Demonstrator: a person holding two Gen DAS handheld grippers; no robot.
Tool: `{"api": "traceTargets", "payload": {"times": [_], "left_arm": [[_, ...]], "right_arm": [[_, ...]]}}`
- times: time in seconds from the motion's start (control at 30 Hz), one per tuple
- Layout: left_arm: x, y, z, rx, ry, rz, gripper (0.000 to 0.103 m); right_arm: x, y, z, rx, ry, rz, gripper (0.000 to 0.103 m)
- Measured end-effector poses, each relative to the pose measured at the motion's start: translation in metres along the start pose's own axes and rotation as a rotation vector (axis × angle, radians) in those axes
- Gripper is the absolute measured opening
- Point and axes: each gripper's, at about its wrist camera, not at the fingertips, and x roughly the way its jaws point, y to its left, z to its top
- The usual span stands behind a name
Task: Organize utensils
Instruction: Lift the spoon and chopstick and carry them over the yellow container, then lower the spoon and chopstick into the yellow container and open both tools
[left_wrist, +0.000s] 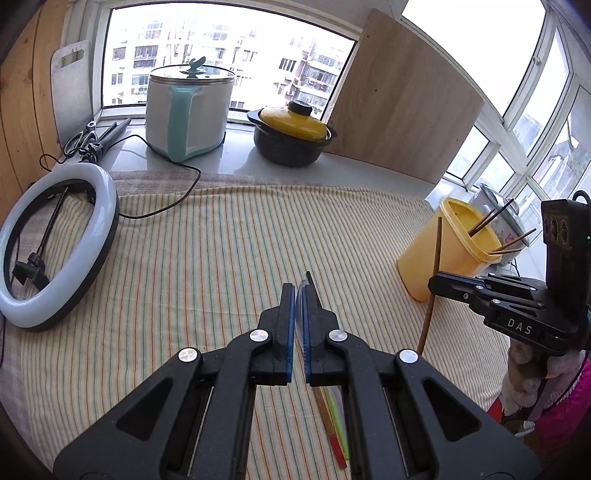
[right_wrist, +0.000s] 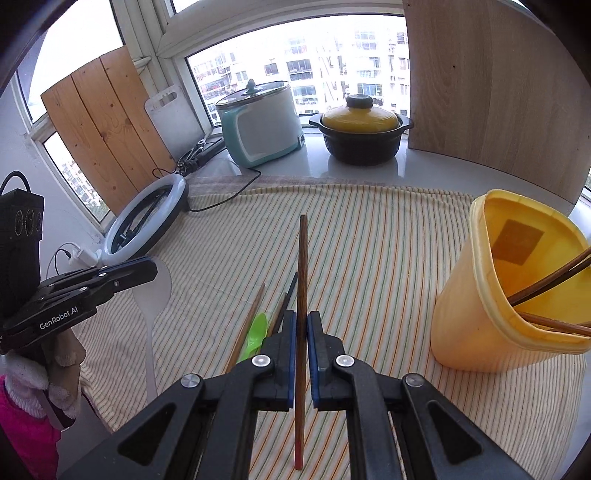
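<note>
Right gripper (right_wrist: 302, 332) clamped on a brown chopstick (right_wrist: 302, 266), upright between the pads, red end below; hung above the striped cloth (right_wrist: 369, 258), left of the yellow cup (right_wrist: 480, 314). Cup stood at the cloth's right edge, more chopsticks (right_wrist: 546, 284) leaning inside. Left gripper (left_wrist: 298, 295) pinched on a clear white spoon (right_wrist: 151, 291), bowl end sticking out past the pads, handle hanging toward the near edge. Lay on the cloth between the two grippers: green spoon (right_wrist: 255, 332), loose chopsticks (right_wrist: 247, 325). Far off on the sill: rice cooker (left_wrist: 188, 110), yellow-lidded pot (left_wrist: 291, 133); ring light (left_wrist: 55, 243) at far left.
</note>
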Motion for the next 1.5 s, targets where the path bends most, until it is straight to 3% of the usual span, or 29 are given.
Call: {"api": "traceTargets", "payload": {"times": [0.73,0.97,1.13,1.37,1.5], "left_arm": [[0.001,-0.057,0.055,0.04,-0.109,-0.007,0.001],[0.003,-0.072,0.07,0.049,-0.129,-0.018,0.001],[0.004,-0.084,0.083,0.053,-0.149,-0.028,0.001],[0.009,-0.107,0.104,0.067,-0.171,-0.05,0.001],[0.016,-0.124,0.116,0.076,-0.183,-0.067,0.001]], "right_arm": [[-0.097,-0.038,0.046,0.091,-0.264,0.07,0.003],[-0.135,-0.061,0.065,0.117,-0.355,0.032,0.003],[-0.157,-0.08,0.071,0.128,-0.403,-0.04,0.003],[-0.174,-0.108,0.069,0.152,-0.433,-0.11,0.003],[-0.169,-0.117,0.063,0.147,-0.407,-0.152,0.003]]}}
